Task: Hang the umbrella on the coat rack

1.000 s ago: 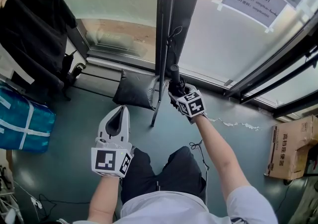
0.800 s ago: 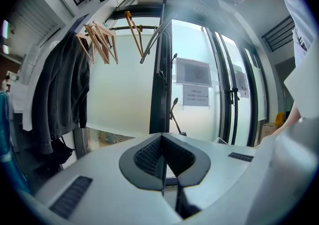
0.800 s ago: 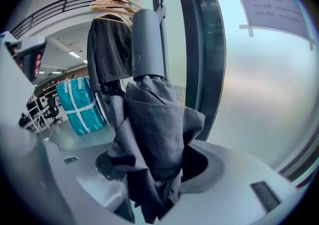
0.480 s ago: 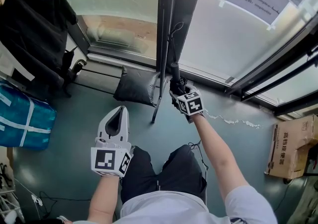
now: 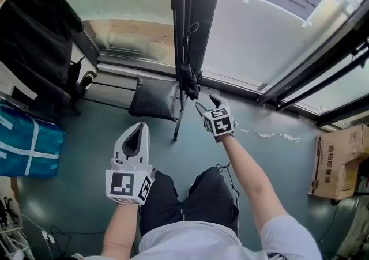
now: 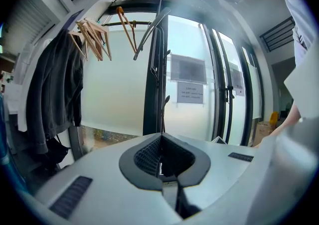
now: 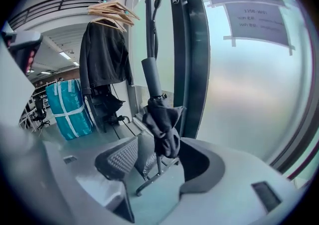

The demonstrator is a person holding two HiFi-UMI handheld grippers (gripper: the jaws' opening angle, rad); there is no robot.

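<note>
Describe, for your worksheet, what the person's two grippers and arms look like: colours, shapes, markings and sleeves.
The left gripper and right gripper have smooth white moulded shells that taper to two jaws lined with dark grey ribbed pads. Each carries a cube with black-and-white square markers. The person wears a light short-sleeved shirt, and the forearms are uncovered.
</note>
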